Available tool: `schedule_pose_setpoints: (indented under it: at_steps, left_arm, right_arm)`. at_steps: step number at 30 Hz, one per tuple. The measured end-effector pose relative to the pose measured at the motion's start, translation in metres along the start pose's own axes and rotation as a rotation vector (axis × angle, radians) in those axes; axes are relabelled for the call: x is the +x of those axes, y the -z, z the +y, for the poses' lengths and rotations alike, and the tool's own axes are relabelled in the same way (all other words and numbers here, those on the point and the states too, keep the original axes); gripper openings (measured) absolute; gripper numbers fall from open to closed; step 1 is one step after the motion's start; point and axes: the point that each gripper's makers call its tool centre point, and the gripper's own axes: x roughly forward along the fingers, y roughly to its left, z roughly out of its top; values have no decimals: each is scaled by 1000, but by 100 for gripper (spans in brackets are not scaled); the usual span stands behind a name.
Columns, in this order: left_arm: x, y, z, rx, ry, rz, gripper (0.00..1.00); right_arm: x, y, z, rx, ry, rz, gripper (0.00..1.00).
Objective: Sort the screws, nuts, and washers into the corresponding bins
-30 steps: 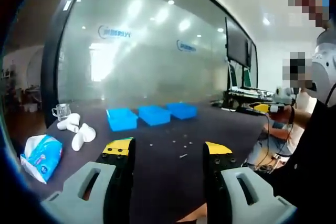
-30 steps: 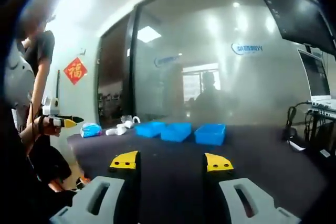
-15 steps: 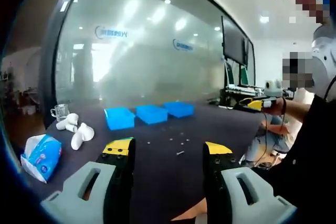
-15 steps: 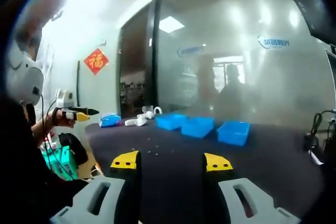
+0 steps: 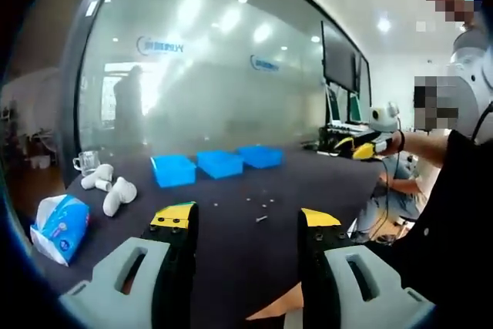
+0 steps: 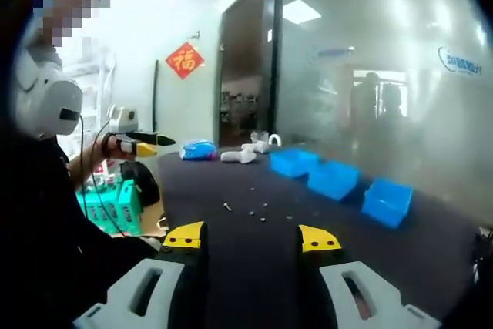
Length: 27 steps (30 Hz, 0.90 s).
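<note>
**Both grippers raised over a dark table, jaws spread, nothing held**

Left gripper [image 5: 244,221]: seen in the left gripper view from behind its two yellow-tipped jaws, which are set wide apart with nothing between them. It is held above the near edge of the dark table [image 5: 231,244].

Right gripper [image 6: 252,236]: seen in the right gripper view, jaws likewise wide apart and empty, held above the table [image 6: 231,267]. It is also seen at the right of the left gripper view [image 5: 362,149], gripped in a person's hand [image 5: 397,142]; the spacing of its jaws cannot be told from there.

Bins: three blue bins are lined up side by side near the far edge of the table, by a glass wall [image 5: 216,82]. In the left gripper view they are recorded as left bin [image 5: 172,169], middle bin [image 5: 219,163] and right bin [image 5: 259,156]. Their contents cannot be made out.

Loose hardware [image 5: 262,204]: small screws, nuts and washers are scattered on the table surface in front of the bins, well apart from both grippers. Individual kinds cannot be distinguished.

Other items: a tissue pack [image 5: 58,225] lies at the left end of the table, with several white objects [image 5: 114,193] and a glass mug [image 5: 87,162] beyond it.
</note>
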Motion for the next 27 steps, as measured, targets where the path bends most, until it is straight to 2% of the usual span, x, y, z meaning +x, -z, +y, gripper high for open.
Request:
schedule_pose_setpoints:
  at_steps: [13,18,27]
  left_arm:
    - [-2,4,3,-13,-10,-1,51]
    - [0,8,-3,-14,4,5,51]
    - [0,11,-7,-22,8,3,51]
  right_arm:
    - [24,1,8,-77,-94,106,40]
    - [45,-4,16,-101,-161,153,37]
    - [91,-7,33,-197,-284,258,36]
